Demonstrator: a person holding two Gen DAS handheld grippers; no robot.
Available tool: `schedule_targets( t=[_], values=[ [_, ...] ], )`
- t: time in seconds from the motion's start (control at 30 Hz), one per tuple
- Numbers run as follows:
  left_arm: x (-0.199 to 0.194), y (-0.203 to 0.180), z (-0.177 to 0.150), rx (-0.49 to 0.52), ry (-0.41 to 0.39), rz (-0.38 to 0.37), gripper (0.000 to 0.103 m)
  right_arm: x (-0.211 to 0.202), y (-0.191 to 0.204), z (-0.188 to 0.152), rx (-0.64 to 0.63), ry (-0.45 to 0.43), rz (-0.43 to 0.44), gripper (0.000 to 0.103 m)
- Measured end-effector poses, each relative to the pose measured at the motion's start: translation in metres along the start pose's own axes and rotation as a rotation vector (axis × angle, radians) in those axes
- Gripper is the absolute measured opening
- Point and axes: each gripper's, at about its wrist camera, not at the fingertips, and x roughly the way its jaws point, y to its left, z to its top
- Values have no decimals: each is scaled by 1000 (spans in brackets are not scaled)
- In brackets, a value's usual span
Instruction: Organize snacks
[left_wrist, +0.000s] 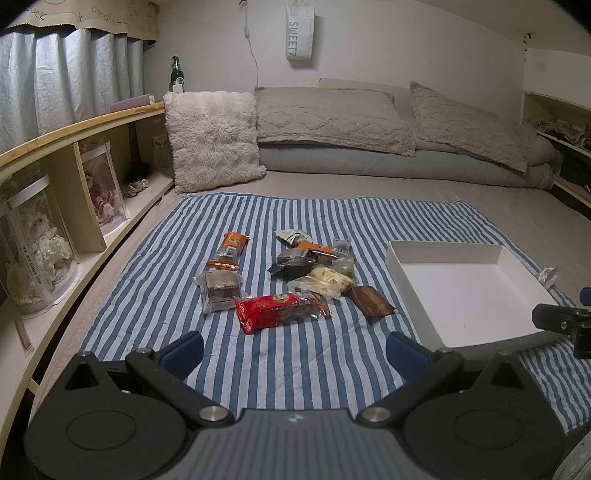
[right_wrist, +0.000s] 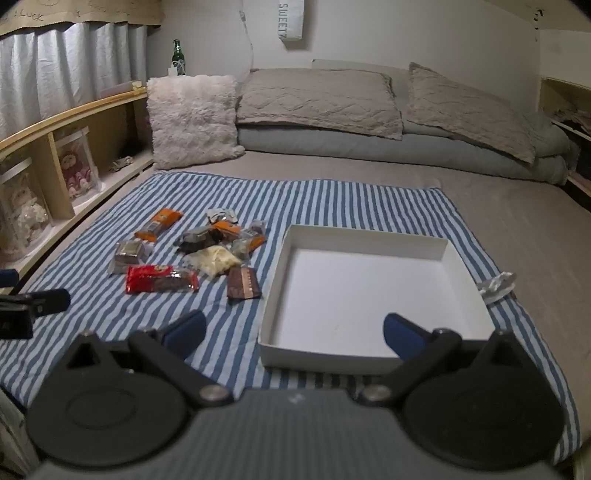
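While both grippers tilted downward over a bed, jaws spread wide and empty — left gripper (left_wrist: 294, 347), right gripper (right_wrist: 294, 332) — crinkly wrapped snacks (left_wrist: 295, 277) lay heaped on a blue-striped cloth (left_wrist: 280, 210) beside a shallow white cardboard box (right_wrist: 369, 295). A hanging bag (left_wrist: 298, 31) read "SWEETZ".

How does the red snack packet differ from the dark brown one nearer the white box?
The red packet is longer and bright, with a clear end showing its contents; the dark brown packet is shorter, squarer and opaque. The red one lies farther from the white box; the brown one lies close beside it. Both lie flat on the striped cloth, outside the box.
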Motion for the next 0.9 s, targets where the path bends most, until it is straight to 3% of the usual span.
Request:
schedule_targets(
  t=[0.9],
  values=[
    [0,0,0,-1,2,-1,103,1,3,-1,1,3,-2,103]
  ],
)
